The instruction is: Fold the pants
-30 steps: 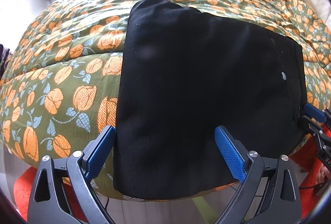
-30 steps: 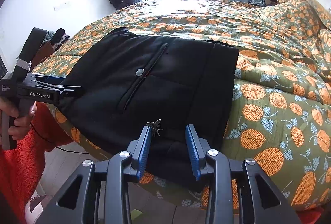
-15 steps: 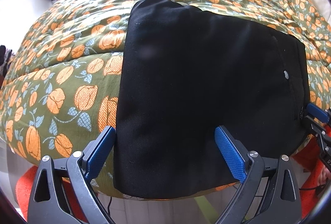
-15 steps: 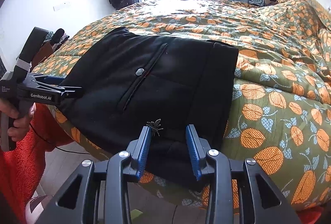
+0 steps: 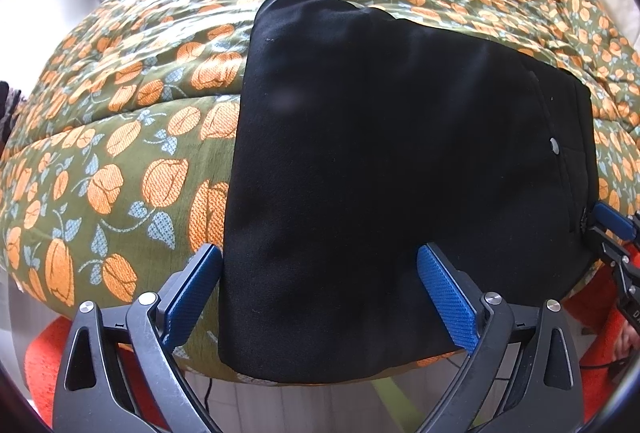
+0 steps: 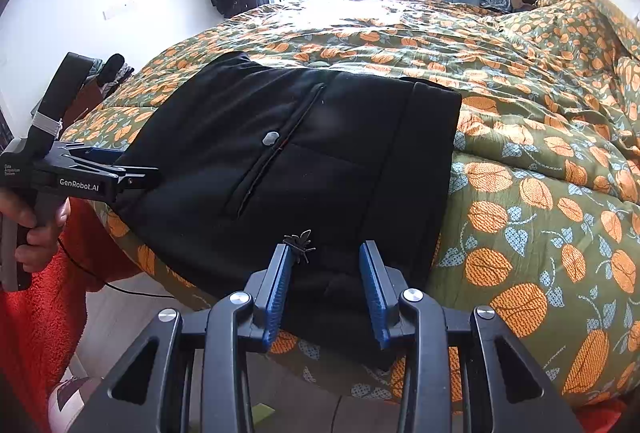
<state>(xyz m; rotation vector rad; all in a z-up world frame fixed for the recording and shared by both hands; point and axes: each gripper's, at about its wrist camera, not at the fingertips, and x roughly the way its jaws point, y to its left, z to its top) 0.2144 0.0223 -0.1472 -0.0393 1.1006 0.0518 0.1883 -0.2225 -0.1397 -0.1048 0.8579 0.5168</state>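
Jaws of both the left gripper [image 5: 318,287] and right gripper [image 6: 326,287] stand released over the folded pants [image 6: 304,169] at the bed's [image 6: 540,193] near edge; next fold requires fresh grips.

White lettering "GenRobot.AI" stands on the black side plate of the left gripper [image 6: 134,179], at about nine o'clock in the right wrist view. A smaller block of white print sits on the same body, further toward nine o'clock, too small to read. No other legible text appears.
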